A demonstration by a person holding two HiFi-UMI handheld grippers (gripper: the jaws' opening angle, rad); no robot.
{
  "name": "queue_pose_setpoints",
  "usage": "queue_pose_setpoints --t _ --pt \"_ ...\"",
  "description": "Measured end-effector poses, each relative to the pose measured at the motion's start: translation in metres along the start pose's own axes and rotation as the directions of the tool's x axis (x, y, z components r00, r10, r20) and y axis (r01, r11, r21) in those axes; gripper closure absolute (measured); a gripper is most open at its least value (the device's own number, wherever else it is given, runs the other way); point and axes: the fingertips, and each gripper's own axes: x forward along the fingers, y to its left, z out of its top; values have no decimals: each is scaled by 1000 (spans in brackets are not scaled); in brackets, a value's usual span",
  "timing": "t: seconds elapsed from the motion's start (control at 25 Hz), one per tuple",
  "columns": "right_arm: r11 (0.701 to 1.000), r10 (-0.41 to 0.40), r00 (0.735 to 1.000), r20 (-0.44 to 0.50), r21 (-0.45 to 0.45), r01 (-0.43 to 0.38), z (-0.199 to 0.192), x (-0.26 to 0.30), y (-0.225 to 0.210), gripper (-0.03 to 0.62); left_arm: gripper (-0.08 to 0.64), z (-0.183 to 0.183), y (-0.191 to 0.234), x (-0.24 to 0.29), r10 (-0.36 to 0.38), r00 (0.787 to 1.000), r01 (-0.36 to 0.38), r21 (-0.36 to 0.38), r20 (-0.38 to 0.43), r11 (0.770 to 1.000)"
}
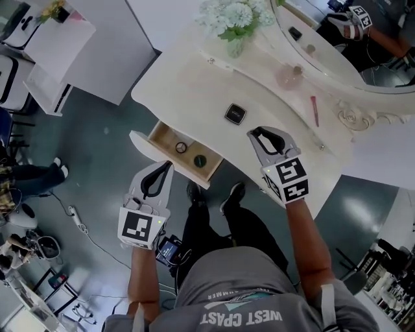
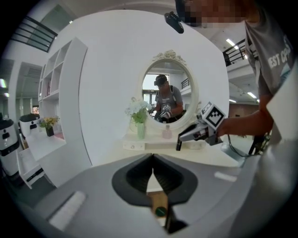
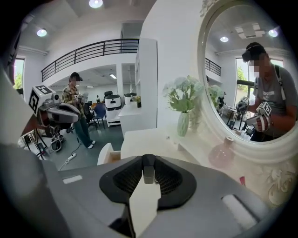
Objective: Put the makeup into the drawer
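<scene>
The wooden drawer [image 1: 166, 139] hangs open under the front of the white dressing table [image 1: 188, 91]. A ring-shaped item [image 1: 181, 147] and a round green item [image 1: 200, 160] lie in it. A black square compact [image 1: 235, 114] sits on the tabletop. My right gripper [image 1: 255, 133] hovers over the table edge just short of the compact, shut on a small black-and-silver makeup tube [image 3: 148, 171] at its tips. My left gripper [image 1: 168, 165] hangs in front of the drawer, its tips together with nothing in them. Through its jaws I see the green item [image 2: 160, 212].
A vase of pale flowers [image 1: 235, 19], a pink bottle [image 1: 290, 76] and a red stick [image 1: 314, 110] stand along the oval mirror [image 1: 337, 45]. A white shelf unit [image 1: 58, 58] is at the left. The person's feet [image 1: 214, 194] are below the drawer. Cables lie on the floor.
</scene>
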Motion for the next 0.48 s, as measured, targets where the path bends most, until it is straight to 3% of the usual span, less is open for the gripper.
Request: queue_pose_setpoints --t 0.24,0.48 --pt "997 74 997 -14 -32 -74 10 29 56 503 558 -22 28 -22 49 998 -48 -19 29 999" --pt "988 141 989 -42 -65 -144 10 57 105 503 558 -41 46 -41 62 998 -62 -44 9 997"
